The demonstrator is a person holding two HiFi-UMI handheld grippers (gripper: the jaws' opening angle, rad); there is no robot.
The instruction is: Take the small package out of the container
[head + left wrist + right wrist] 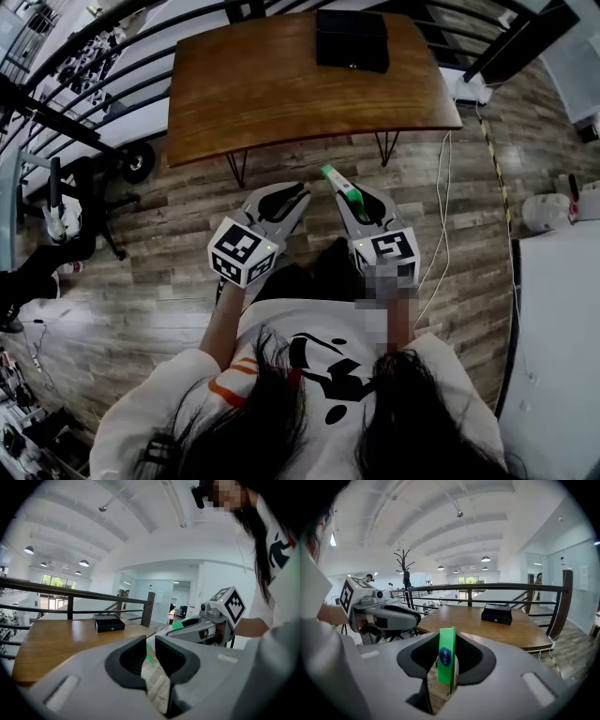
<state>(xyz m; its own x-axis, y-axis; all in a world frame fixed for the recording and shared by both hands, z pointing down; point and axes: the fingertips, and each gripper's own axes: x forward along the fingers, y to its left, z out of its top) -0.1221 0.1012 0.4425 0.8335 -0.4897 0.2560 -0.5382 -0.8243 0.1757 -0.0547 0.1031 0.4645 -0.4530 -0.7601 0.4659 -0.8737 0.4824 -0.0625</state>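
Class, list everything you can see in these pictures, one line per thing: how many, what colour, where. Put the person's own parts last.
table: one, brown wood on thin black legs, ahead of the person
black box: one, black, lid down, at the table's far edge
green package: one, green with a blue round mark, upright between the right gripper's jaws
railing: one, black, behind the table
floor: grey-brown wood planks, under everything
cable: one, white, on the floor right of the table
left gripper: one, grey with black jaws, jaws almost together, nothing in them
right gripper: one, grey with black jaws, closed on the green package
person: one, white top, dark hair, holding both grippers
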